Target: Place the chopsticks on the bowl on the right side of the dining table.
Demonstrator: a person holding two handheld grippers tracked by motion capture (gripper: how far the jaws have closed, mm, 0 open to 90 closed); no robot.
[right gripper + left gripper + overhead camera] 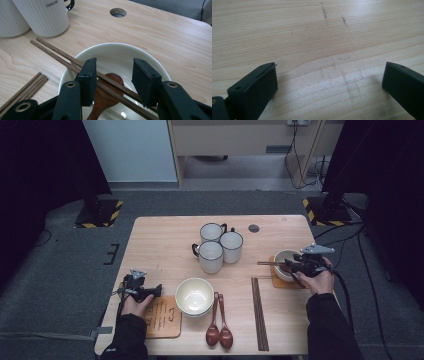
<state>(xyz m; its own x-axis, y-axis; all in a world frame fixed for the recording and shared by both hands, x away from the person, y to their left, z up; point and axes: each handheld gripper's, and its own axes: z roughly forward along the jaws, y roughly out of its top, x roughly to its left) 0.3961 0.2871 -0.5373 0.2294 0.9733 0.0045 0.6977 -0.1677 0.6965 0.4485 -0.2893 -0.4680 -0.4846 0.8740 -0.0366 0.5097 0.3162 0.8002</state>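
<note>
Chopsticks (75, 62) across bowl (150, 53) rim bar it, mugs (217, 247) crowd table (165, 240) centre

On the pale wooden bench (165, 245), three white ribbed mugs (218, 246) cluster near the middle — a cream ceramic bowl (194, 296) sits in front of them, beside two reddish wooden spoons (218, 330) and dark wooden chopsticks (259, 312). The right hand-held gripper (298, 266) hovers over a second white bowl (284, 264) on a brown coaster. The left hand-held gripper (150, 291) rests by an engraved wooden board (164, 317).
</note>
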